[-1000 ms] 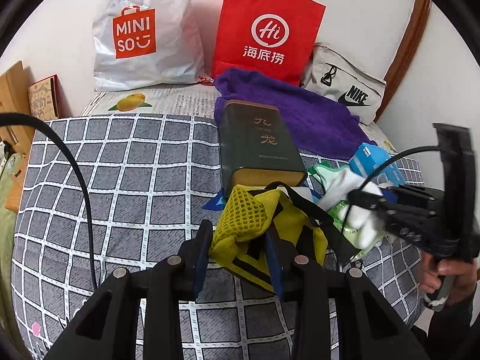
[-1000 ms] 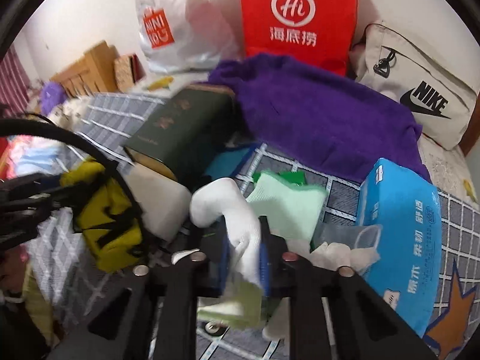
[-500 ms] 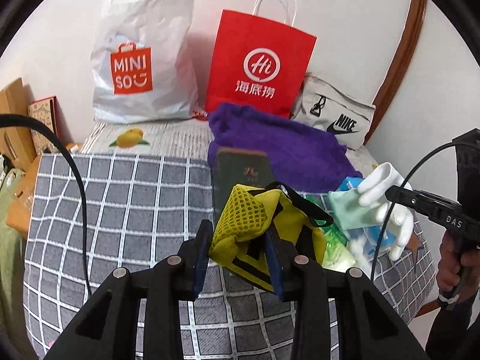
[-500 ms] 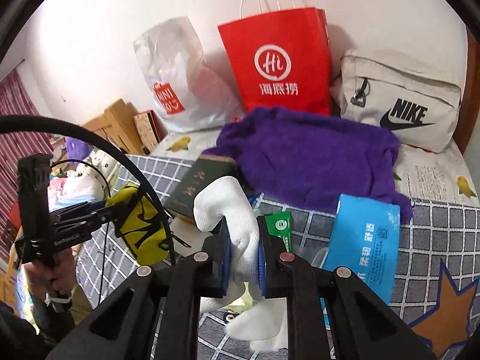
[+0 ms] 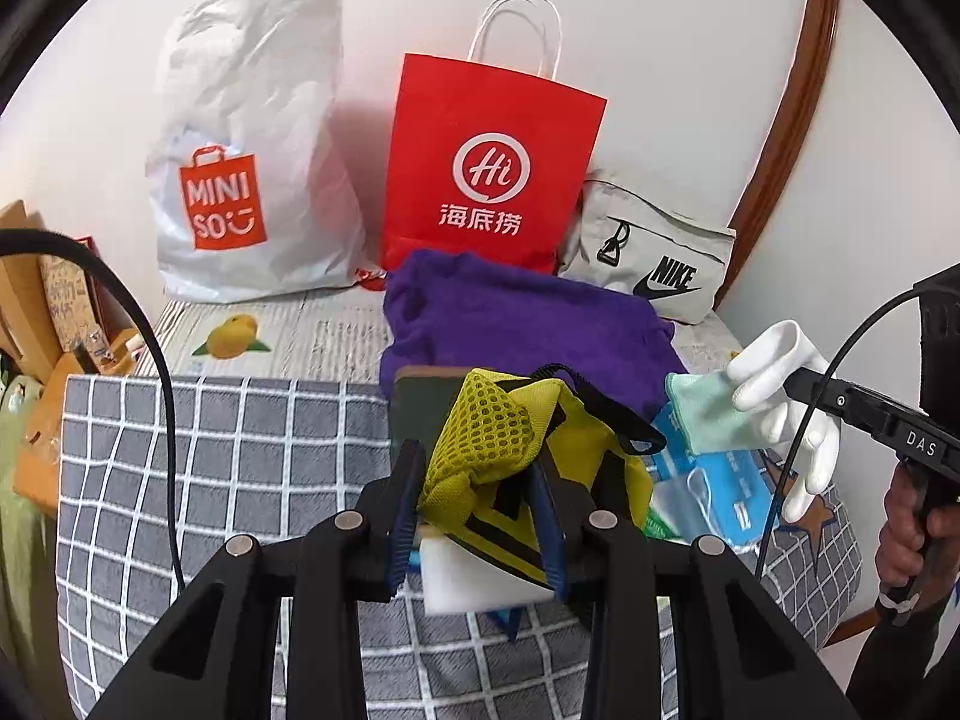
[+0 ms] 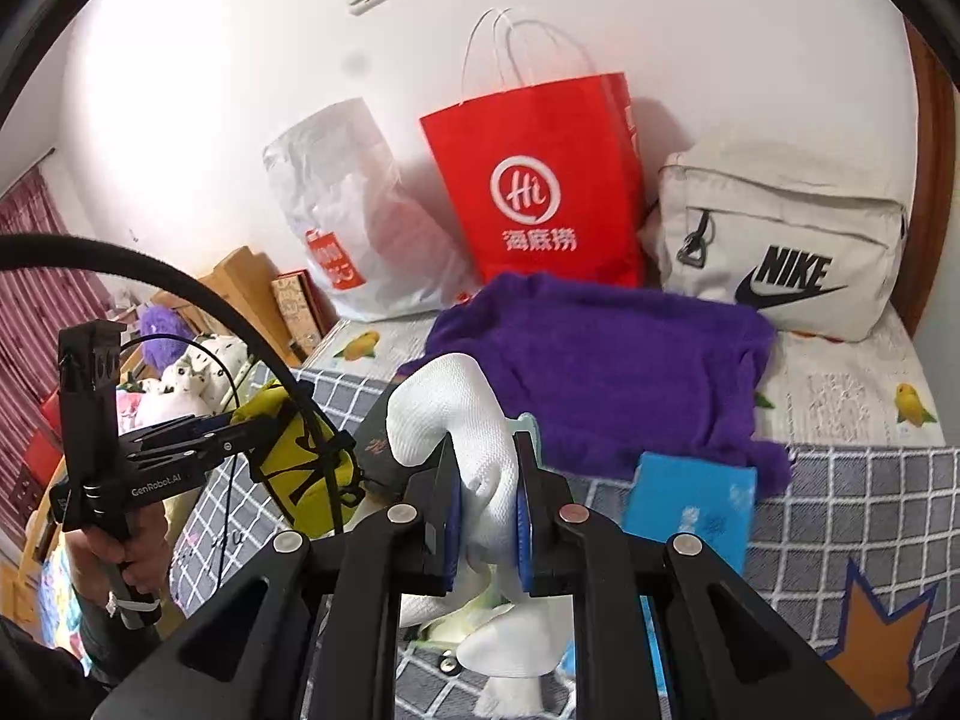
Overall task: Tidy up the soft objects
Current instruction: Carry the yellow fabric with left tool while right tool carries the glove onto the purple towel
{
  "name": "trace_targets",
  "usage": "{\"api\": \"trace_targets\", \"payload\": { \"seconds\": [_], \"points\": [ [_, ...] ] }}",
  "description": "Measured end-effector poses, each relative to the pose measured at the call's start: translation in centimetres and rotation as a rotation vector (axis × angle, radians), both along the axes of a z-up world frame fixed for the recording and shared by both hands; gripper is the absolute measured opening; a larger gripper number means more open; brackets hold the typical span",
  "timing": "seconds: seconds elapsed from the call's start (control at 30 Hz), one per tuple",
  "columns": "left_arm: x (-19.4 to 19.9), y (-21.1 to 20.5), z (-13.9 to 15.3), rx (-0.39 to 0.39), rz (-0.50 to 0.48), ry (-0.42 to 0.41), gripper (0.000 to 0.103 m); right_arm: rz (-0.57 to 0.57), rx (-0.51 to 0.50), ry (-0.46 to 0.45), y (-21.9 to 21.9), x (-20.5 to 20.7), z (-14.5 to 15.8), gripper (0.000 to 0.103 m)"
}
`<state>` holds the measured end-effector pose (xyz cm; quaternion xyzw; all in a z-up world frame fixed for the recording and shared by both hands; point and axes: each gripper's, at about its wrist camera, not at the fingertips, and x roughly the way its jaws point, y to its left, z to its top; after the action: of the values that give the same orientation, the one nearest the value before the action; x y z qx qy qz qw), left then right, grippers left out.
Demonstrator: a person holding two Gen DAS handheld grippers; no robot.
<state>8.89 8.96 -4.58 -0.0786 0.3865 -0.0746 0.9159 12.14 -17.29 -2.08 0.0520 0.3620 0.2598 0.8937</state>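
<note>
My left gripper (image 5: 477,498) is shut on a yellow mesh pouch (image 5: 498,438) with black straps, held up above the grey checked bedspread (image 5: 240,450). From the right wrist view the same pouch (image 6: 294,468) hangs in the left gripper (image 6: 240,432) at the left, a hand on its handle. My right gripper (image 6: 489,480) is shut on a white glove (image 6: 462,408), whose fingers droop below the jaws. In the left wrist view that glove (image 5: 774,372) is lifted at the right, and a mint green cloth (image 5: 702,414) hangs with it.
A purple towel (image 5: 522,318) lies at the back of the bed. Behind it stand a white MINISO bag (image 5: 252,150), a red paper bag (image 5: 492,162) and a beige Nike bag (image 5: 654,258). A dark green box (image 5: 420,402), a white block (image 5: 468,576) and a blue tissue pack (image 6: 690,510) lie below the grippers.
Both grippers have risen off the bed with their loads: the left with the yellow pouch, the right with the white glove and green cloth. The bags at the wall have come fully into view.
</note>
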Motion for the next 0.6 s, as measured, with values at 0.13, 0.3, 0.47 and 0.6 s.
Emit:
{"api": "trace_targets", "payload": {
  "seconds": [0.13, 0.3, 0.47, 0.6],
  "points": [
    [1.6, -0.8, 0.5, 0.013, -0.013, -0.004, 0.032, -0.036, -0.02, -0.017, -0.9, 1.3, 0.3, 0.015],
    [4.4, -1.9, 0.9, 0.025, -0.022, 0.006, 0.032, -0.07, -0.054, -0.03, -1.2, 3.7, 0.4, 0.015],
    [8.2, -3.2, 1.1, 0.003, -0.066, 0.025, 0.032, -0.105, -0.092, -0.036, -1.5, 7.4, -0.4, 0.015],
    [12.1, -4.4, 0.7, 0.014, -0.084, 0.048, 0.032, -0.133, -0.113, -0.033, -2.2, 11.0, -1.2, 0.015]
  ]
}}
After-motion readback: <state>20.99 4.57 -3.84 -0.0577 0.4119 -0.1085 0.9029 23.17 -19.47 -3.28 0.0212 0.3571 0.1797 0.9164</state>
